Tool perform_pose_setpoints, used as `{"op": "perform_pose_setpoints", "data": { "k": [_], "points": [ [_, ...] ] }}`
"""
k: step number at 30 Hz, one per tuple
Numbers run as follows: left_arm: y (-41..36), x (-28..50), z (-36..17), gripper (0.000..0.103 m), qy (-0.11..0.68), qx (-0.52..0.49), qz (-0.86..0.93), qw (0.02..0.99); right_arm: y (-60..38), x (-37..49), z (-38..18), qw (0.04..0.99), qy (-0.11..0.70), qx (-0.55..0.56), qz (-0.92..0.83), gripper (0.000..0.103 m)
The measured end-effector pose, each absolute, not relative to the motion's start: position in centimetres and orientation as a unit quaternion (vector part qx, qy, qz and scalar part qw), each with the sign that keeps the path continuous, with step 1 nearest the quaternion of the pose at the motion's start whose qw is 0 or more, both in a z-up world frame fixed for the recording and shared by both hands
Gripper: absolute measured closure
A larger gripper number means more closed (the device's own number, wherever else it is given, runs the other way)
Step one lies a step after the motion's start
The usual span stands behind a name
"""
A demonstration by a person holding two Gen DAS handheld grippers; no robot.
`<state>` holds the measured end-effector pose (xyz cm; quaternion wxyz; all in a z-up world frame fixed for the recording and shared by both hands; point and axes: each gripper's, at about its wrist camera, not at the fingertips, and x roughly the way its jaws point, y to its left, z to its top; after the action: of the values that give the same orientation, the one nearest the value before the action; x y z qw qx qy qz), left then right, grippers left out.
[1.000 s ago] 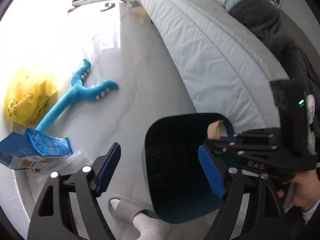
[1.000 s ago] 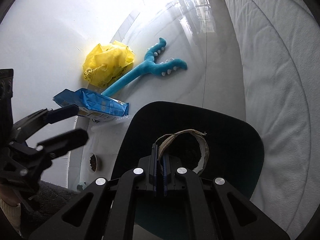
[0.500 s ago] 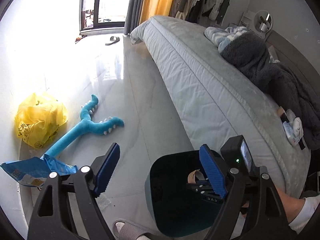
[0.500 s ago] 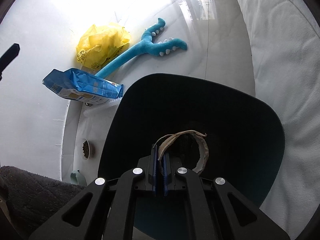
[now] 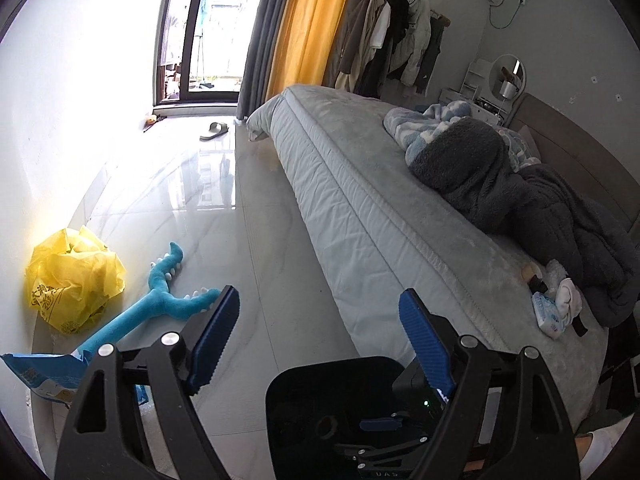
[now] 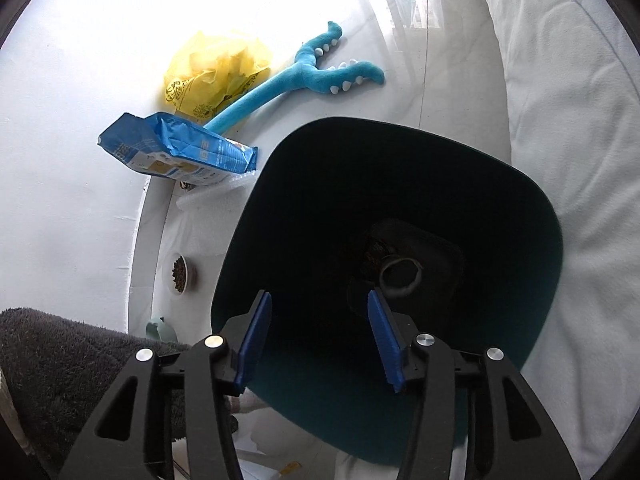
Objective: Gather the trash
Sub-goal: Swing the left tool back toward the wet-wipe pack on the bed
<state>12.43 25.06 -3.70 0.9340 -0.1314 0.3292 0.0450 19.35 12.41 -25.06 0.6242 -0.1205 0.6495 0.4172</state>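
Right claw (image 6: 318, 332) just opened over dark bin (image 6: 532, 216) — cardboard ring (image 6: 401, 276) lying at bottom, free.

Blue bag (image 5: 38, 374) cut by left edge, bin (image 6: 500, 200) bottom dim, bowl (image 6: 181, 273) contents unclear

Right tool (image 6: 318, 330) jaws just opened, cardboard ring (image 6: 401, 276) released — now lying in bin (image 6: 520, 216) bottom.

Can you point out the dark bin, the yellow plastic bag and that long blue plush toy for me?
dark bin (image 6: 532, 216): right wrist view, on its inner wall near the rim.
yellow plastic bag (image 6: 218, 68): right wrist view, on its crumpled middle.
blue plush toy (image 6: 308, 76): right wrist view, where its body forks.
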Motion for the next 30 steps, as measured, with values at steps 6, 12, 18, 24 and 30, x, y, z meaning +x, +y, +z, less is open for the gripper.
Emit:
{"op": "perform_pose_setpoints", "data": {
  "k": [6, 12, 18, 24, 30],
  "points": [
    [23.2, 13.4, -2.9, 0.018, 0.318, -0.122, 0.038, 0.94, 11.1, 19.4, -22.6, 0.632, 0.629, -0.117, 0.436, 0.051],
    [21.1, 14.5, -1.7, 0.015, 0.306, -0.107, 0.025, 0.946, 8.9, 19.8, -18.3, 0.656, 0.585, -0.091, 0.469, 0.048],
    [18.7, 15.3, -0.7, 0.011, 0.293, -0.09, 0.014, 0.952, 6.1, 19.9, -14.1, 0.686, 0.527, -0.08, 0.495, 0.042],
    [15.6, 16.5, -0.8, 0.01, 0.293, -0.077, 0.001, 0.953, 2.5, 21.0, -11.4, 0.723, 0.481, -0.08, 0.49, 0.039],
    [13.8, 17.3, -0.2, 0.01, 0.276, -0.073, -0.003, 0.958, -0.7, 22.1, -10.9, 0.747, 0.466, -0.085, 0.467, 0.039]
  ]
}}
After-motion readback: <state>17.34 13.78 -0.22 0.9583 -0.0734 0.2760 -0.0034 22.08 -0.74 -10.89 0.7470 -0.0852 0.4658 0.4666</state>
